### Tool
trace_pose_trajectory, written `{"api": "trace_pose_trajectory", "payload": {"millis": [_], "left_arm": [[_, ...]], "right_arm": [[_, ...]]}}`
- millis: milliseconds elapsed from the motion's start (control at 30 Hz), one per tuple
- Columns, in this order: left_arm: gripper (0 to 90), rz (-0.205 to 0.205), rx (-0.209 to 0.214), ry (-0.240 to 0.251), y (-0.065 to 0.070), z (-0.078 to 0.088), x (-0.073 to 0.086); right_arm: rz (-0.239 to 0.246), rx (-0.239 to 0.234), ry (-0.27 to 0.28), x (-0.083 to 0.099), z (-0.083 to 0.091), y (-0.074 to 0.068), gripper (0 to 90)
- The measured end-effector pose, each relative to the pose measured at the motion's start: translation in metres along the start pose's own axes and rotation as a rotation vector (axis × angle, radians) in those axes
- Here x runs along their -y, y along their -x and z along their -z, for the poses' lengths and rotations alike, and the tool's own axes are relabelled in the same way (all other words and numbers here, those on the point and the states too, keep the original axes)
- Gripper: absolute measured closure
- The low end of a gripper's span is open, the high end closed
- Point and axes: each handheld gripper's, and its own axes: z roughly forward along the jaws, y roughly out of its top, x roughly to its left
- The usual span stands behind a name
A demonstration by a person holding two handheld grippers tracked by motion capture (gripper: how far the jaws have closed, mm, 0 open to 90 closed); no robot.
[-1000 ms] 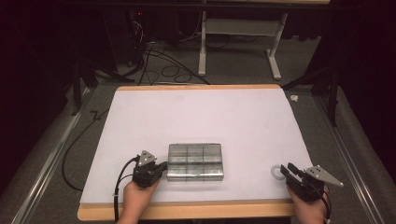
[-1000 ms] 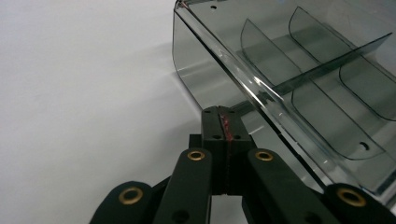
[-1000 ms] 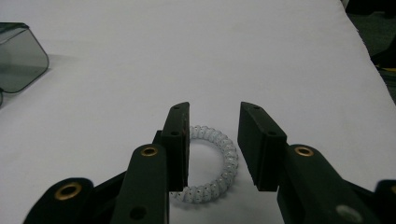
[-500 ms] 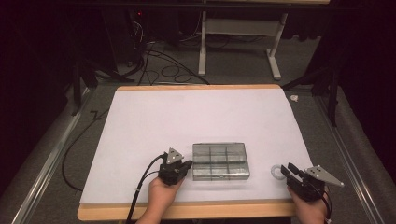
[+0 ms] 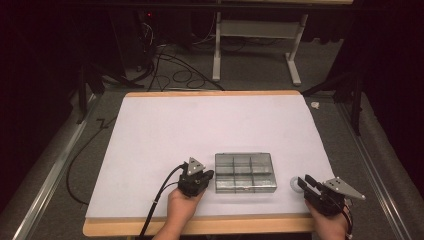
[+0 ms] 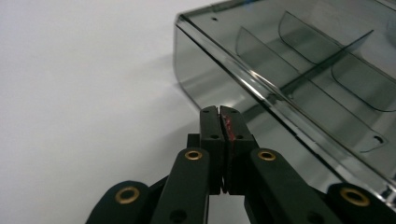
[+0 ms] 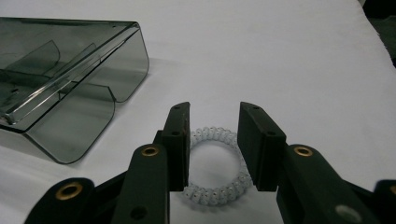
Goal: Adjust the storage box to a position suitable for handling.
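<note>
The coiled hair tie (image 7: 215, 164) lies on the white surface (image 5: 200, 130) just right of the clear compartment box (image 5: 245, 172), between the right gripper's (image 7: 214, 122) spread jaws. It looks light, springy and soft; pinching across one side of the ring should hold. The left gripper (image 6: 219, 116), jaws pressed together, touches the box's left side.

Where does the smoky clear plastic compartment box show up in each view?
High view: the smoky clear plastic compartment box lies low centre, between the grippers.
Left gripper view: the box fills the upper right.
Right gripper view: the box sits upper left.
Shared landmark: the white table sheet.
</note>
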Motion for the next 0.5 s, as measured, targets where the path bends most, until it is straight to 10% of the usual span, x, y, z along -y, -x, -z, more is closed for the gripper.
{"api": "trace_pose_trajectory", "payload": {"millis": [100, 333, 500], "left_arm": [[87.6, -0.015, -0.016, 0.029, -0.01, 0.007, -0.008], [85.3, -0.074, -0.158, 0.098, -0.08, 0.042, -0.036], [77.7, -0.072, -0.152, 0.114, -0.093, 0.047, -0.033]], "right_arm": [[0.008, -0.005, 0.001, 0.0, 0.0, -0.002, 66.0], [0.03, -0.026, -0.011, 0.0, -0.002, -0.012, 66.5], [0.046, -0.037, -0.018, 0.0, -0.005, -0.02, 66.9]]}}
